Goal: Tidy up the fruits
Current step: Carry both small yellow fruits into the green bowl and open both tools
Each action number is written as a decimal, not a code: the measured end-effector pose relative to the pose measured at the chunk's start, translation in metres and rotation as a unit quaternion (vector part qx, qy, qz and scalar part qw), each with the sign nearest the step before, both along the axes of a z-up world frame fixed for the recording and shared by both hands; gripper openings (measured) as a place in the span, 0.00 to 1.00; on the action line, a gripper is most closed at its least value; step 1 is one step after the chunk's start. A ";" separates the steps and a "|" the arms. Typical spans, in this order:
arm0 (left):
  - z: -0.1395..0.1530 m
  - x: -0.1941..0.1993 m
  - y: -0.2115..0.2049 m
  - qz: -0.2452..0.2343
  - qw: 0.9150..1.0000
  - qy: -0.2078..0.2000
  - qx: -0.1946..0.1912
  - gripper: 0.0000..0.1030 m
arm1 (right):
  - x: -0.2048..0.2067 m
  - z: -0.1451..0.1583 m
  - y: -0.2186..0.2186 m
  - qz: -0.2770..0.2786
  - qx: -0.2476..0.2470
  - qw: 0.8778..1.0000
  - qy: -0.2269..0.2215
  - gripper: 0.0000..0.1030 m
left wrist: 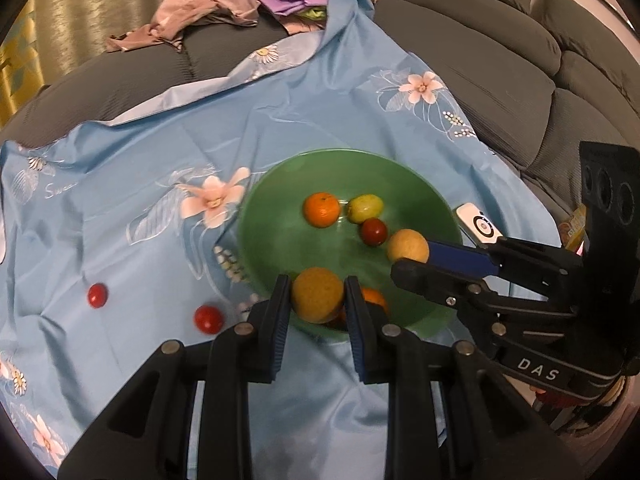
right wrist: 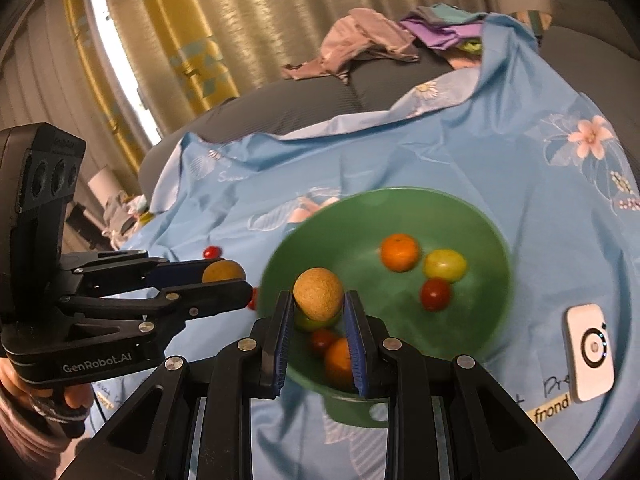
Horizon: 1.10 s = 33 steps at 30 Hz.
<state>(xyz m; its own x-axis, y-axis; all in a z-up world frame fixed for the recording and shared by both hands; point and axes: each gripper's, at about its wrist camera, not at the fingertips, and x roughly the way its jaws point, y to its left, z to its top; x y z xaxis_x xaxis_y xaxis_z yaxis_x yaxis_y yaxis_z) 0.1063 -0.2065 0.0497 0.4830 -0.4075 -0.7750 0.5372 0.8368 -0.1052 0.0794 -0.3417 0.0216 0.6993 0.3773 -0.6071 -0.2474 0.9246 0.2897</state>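
Over the green bowl (left wrist: 280, 216) on the blue flowered cloth (left wrist: 140, 168) spread across the grey sofa (left wrist: 480, 64), both tools hung with fruit in their grip. The left tool (left wrist: 316, 300) was closed on a tan, rough-skinned ball of fruit (left wrist: 317, 294) just above the bowl's near rim; the right tool (right wrist: 318, 308) was likewise clamped on a second tan fruit (right wrist: 318, 298), held over the bowl's near side.

Inside the bowl lay an orange (left wrist: 321, 209), a yellow-green fruit (left wrist: 365, 208) and a red one (left wrist: 374, 231) close together, with more fruit under the right tool: another orange (right wrist: 338, 356), a small red fruit (right wrist: 320, 340) and something green whose kind could not be told. Two small red fruits (left wrist: 97, 295) (left wrist: 208, 318) remained on the cloth, well apart from the bowl. A white device (right wrist: 591, 356) lay just beside the bowl.

The step in hand looked like the drop: both tan fruits carried to the bowl and not yet let go. The next move would call for lowering each one close to the bowl's floor before parting the jaws, so that they would not bounce or roll out, then going for the two red fruits on the cloth.
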 end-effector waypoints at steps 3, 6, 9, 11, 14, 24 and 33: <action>-0.004 0.005 -0.010 -0.003 1.000 0.004 0.002 0.26 | 0.002 -0.002 -0.008 -0.009 0.003 1.000 0.003 0.26; -0.010 0.011 -0.020 -0.008 1.000 0.010 0.007 0.26 | 0.003 -0.005 -0.014 -0.016 0.003 1.000 0.005 0.26; -0.015 0.014 -0.026 -0.010 1.000 0.014 0.012 0.26 | 0.005 -0.008 -0.020 -0.024 0.004 1.000 0.008 0.26; -0.018 0.016 -0.029 -0.011 1.000 0.016 0.016 0.26 | 0.006 -0.009 -0.023 -0.026 0.005 1.000 0.009 0.27; -0.021 0.019 -0.032 -0.011 1.000 0.018 0.019 0.26 | 0.008 -0.011 -0.026 -0.029 0.005 1.000 0.011 0.26; -0.029 0.027 -0.035 -0.011 0.999 0.026 0.029 0.26 | 0.011 -0.013 -0.030 -0.034 0.005 0.999 0.013 0.26; -0.033 0.030 -0.040 -0.013 0.999 0.028 0.034 0.26 | 0.013 -0.016 -0.031 -0.035 0.000 0.999 0.017 0.26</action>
<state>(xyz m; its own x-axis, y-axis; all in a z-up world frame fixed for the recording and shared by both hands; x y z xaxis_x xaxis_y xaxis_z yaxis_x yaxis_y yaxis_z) 0.1360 -0.2468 0.0170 0.4287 -0.3653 -0.8263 0.5540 0.8288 -0.0790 0.0924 -0.3724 0.0059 0.7036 0.3282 -0.6303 -0.1716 0.9392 0.2975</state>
